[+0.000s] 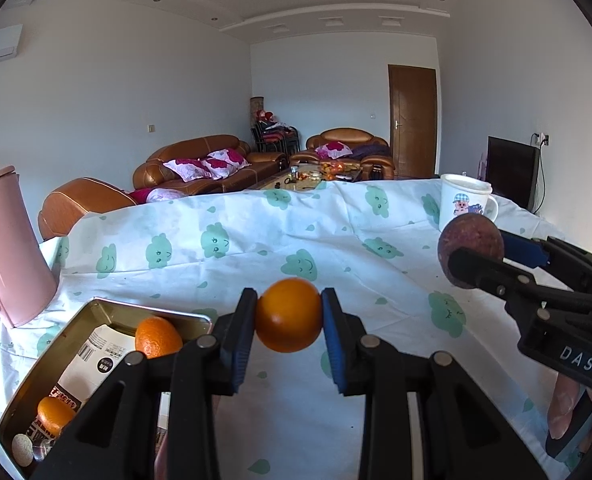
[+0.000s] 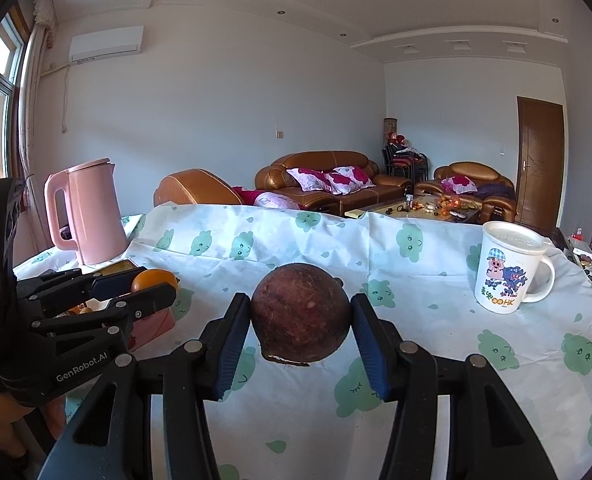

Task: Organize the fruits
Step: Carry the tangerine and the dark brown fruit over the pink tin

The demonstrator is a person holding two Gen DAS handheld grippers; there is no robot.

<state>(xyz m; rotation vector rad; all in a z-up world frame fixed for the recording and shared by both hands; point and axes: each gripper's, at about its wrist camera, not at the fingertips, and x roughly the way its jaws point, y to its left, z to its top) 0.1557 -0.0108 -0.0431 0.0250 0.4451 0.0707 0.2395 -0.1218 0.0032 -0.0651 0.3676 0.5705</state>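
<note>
My left gripper point(image 1: 288, 320) is shut on an orange point(image 1: 288, 314) and holds it above the cloth-covered table, just right of a metal tray point(image 1: 95, 312). The tray holds two oranges point(image 1: 157, 337) point(image 1: 53, 414) and a small pale fruit point(image 1: 23, 449). My right gripper point(image 2: 300, 320) is shut on a dark brown round fruit point(image 2: 300, 318), held above the table. In the left wrist view the right gripper point(image 1: 472, 258) and brown fruit point(image 1: 470, 240) are at the right. In the right wrist view the left gripper point(image 2: 151, 284) with its orange point(image 2: 153, 278) is at the left.
A pink kettle point(image 2: 91, 212) stands at the table's left back, beside the tray. A white cartoon mug point(image 2: 506, 268) stands at the right. The table wears a white cloth point(image 1: 255, 248) with green cloud prints. Sofas and a coffee table lie beyond.
</note>
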